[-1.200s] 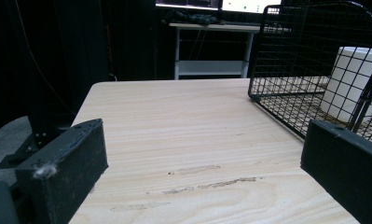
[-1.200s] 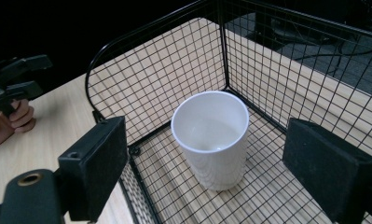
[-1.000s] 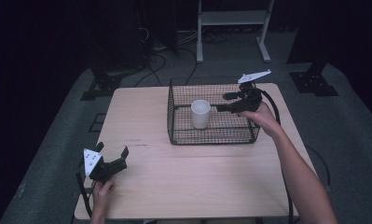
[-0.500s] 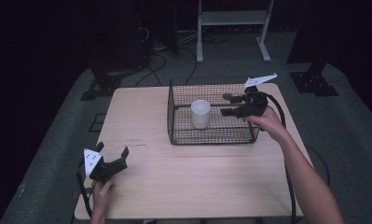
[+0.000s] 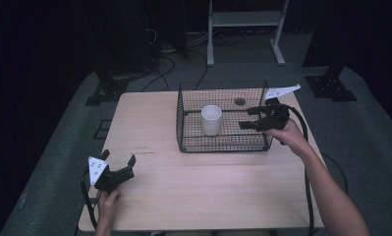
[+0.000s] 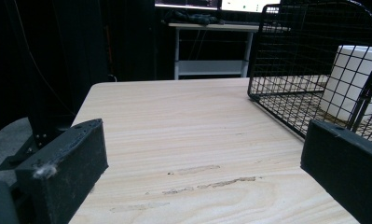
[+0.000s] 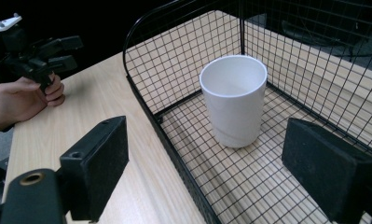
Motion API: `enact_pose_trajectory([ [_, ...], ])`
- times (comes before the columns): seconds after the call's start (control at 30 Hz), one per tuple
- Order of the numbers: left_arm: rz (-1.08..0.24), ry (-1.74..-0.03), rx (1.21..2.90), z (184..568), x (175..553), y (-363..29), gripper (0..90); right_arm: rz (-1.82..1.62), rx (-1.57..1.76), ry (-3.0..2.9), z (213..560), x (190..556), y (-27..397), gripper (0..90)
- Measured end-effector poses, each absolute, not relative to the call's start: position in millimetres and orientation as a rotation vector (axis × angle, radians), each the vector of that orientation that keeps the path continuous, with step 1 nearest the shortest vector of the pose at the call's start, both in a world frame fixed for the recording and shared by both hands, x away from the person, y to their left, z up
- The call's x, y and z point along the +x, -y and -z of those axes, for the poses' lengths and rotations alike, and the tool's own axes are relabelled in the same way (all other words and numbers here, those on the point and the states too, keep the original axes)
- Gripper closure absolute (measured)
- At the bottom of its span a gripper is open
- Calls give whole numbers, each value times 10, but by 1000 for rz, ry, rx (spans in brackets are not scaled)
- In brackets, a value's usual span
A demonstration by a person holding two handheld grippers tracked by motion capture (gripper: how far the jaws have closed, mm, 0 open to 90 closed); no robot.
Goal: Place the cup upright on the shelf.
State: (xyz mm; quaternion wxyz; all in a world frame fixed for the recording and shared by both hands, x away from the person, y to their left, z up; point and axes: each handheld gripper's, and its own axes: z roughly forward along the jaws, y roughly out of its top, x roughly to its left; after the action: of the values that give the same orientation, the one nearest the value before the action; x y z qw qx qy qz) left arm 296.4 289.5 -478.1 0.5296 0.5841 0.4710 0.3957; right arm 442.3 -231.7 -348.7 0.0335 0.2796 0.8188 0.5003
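A white cup [image 5: 211,119] stands upright inside a black wire basket [image 5: 223,147] at the back right of the wooden table. My right gripper [image 5: 247,118] hangs at the basket's right end, with its jaws pointing left toward the cup. It is open and nothing is between its pads. In the right gripper view [image 7: 207,140] the cup [image 7: 234,105] stands ahead on the basket's mesh floor [image 7: 249,186], apart from both jaws. My left gripper [image 5: 119,158] rests open at the table's front left corner. Ahead of my left gripper [image 6: 202,154] lies bare wood, and the basket [image 6: 291,56] is off to its right.
The table's near edge [image 5: 198,227] runs just behind the left hand. A white shelf frame [image 5: 245,19], dark stands [image 5: 105,88] and cables lie on the floor beyond the table. A small dark spot [image 5: 239,102] marks the wood behind the basket.
My right gripper has drifted a little to the right and toward the near side, away from the cup. The cup, the basket and the left gripper have stayed put.
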Motion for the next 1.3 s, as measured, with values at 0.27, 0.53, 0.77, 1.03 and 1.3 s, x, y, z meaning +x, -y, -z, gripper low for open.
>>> enact_pose_trajectory([
  [0.27,-944,-1124,1395,4780,2964,-2894,0,-1550,843,-2522,3517,4279,2399,136],
  [0.53,-945,-1125,1398,4780,2964,-2893,0,-1557,845,-2525,3580,4188,2456,136],
  [0.77,-946,-1125,1400,4780,2964,-2890,0,-1561,831,-2530,3614,4099,2494,136],
  [1.03,-946,-1125,1403,4779,2965,-2889,0,-1563,836,-2530,3687,3997,2572,137],
  [1.3,-946,-1126,1404,4779,2966,-2887,0,-1567,843,-2528,3768,3917,2640,137],
])
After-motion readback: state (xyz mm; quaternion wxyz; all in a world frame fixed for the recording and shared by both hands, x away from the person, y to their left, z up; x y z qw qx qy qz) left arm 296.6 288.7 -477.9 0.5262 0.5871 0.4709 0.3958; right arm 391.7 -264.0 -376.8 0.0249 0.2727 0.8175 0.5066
